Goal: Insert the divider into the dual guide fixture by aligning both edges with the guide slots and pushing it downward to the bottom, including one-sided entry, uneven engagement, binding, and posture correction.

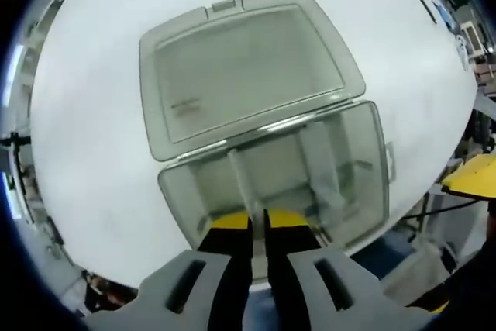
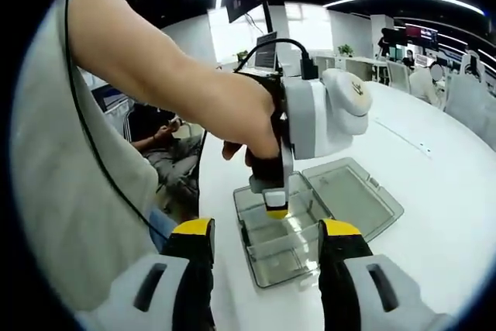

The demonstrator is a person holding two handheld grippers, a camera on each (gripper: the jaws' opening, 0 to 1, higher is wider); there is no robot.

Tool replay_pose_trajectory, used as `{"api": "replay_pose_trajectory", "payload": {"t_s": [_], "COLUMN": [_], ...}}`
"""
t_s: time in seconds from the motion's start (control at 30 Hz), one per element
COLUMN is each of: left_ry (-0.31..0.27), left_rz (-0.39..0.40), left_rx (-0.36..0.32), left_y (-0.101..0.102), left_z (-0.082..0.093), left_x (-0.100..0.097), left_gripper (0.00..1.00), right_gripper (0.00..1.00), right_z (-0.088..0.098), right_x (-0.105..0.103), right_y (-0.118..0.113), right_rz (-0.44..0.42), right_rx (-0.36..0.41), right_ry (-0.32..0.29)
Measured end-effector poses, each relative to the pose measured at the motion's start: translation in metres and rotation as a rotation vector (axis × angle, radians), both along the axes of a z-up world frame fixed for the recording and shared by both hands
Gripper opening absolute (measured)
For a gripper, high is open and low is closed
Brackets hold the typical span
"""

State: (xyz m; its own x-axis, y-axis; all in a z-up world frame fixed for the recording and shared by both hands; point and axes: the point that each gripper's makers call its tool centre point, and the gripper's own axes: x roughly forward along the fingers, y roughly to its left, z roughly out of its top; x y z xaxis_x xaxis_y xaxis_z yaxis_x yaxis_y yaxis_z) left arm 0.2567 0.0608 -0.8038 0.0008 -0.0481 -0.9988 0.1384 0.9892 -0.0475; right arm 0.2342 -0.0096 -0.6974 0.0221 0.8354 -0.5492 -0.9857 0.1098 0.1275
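1. Left gripper (image 1: pixel 257 226): jaws nearly together, pinched on the top edge of a thin clear divider (image 1: pixel 246 187). It stood in the near compartment of the clear box (image 1: pixel 372 184) on the white table (image 1: pixel 85 137).
2. Right gripper (image 2: pixel 266 247): jaws spread wide, holding nothing, well back from the box (image 2: pixel 267 257).
3. Step, as I judged it: seat the divider. Keep it upright, get both edges into the wall slots, press straight down. If one edge led and bound, back off and level before pushing again.
4. Other dividers (image 1: pixel 325 168) stood just beside it, little room to tilt. Whether its bottom had reached the floor, I couldn't tell.
5. Hinged lid (image 1: pixel 244 67) lay open flat behind.
6. Far off: a seated person (image 2: pixel 159 145), chairs, desks.
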Motion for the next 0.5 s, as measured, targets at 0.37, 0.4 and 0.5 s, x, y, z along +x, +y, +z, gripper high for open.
{"api": "replay_pose_trajectory", "payload": {"t_s": [0.37, 0.4, 0.5], "left_ry": [-0.077, -0.082, -0.105], "left_rz": [0.005, 0.003, 0.011], "left_rx": [-0.072, -0.077, -0.089], "left_y": [0.0, -0.001, 0.0], "left_z": [0.001, 0.002, 0.005], "left_x": [0.008, 0.008, 0.012], "left_gripper": [0.09, 0.09, 0.11], "right_gripper": [0.51, 0.51, 0.51], "right_z": [0.001, 0.001, 0.001], "right_x": [0.0, 0.0, 0.0], "right_y": [0.002, 0.002, 0.002], "right_rz": [-0.004, -0.004, -0.006], "right_rx": [0.006, 0.007, 0.008], "right_ry": [0.002, 0.002, 0.002]}}
